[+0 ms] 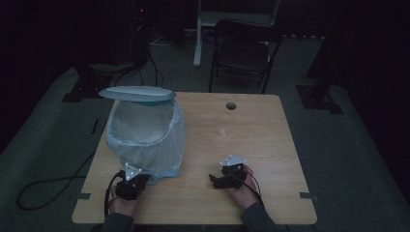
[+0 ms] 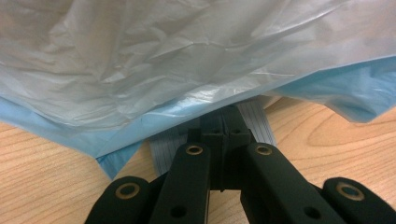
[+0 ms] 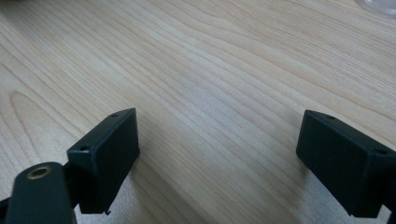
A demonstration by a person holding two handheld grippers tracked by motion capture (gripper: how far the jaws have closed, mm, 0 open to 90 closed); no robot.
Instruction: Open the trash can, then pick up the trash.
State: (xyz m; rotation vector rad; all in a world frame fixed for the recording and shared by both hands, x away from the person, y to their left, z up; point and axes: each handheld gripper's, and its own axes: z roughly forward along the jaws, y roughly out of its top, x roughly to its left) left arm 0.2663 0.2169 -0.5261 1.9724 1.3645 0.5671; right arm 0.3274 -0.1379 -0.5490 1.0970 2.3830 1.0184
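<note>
A dim room with grey carpet point(image 1: 338, 145), a black folding chair point(image 1: 244, 50) beyond the wooden table point(image 1: 261, 145).

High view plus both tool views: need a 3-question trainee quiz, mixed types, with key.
1. True or false: the right tool has its jaws wide apart above the bare wooden table.
2. Multiple choice: the left tool, jaws closed together, has its tips at A) the lower edge of the plastic bag; B) a cardboard box; C) a laptop.
3. Fill in: in the high view, the bin's lid stands ____ (open/shut).

Key: 1 true; 2 A; 3 open.
</note>
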